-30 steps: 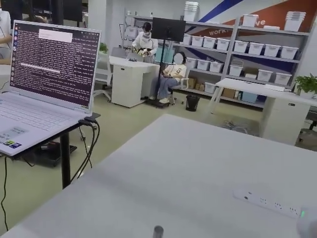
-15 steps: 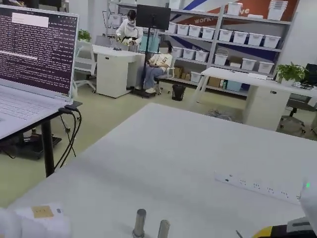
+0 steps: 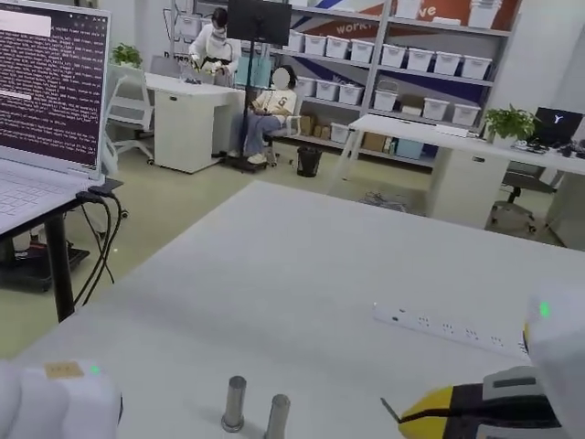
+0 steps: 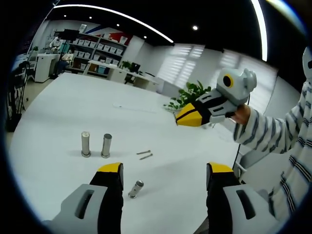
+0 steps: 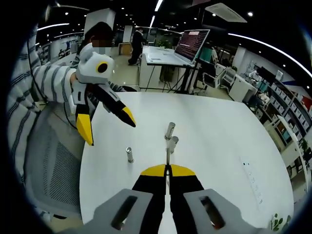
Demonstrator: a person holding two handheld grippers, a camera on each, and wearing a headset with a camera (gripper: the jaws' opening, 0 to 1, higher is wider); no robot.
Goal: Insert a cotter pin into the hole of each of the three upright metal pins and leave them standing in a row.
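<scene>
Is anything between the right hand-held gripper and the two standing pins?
Nothing visible. Bare table lies between the right hand-held gripper, shut on a cotter pin, and the nearer pin; the farther pin stands just behind.

The upright pins are smooth grey metal with a dull shine; the cotter pin at lower centre is thin bare metal. The desk is matt white. The right gripper is smooth yellow plastic.

head view's edge crops one metal pin.
</scene>
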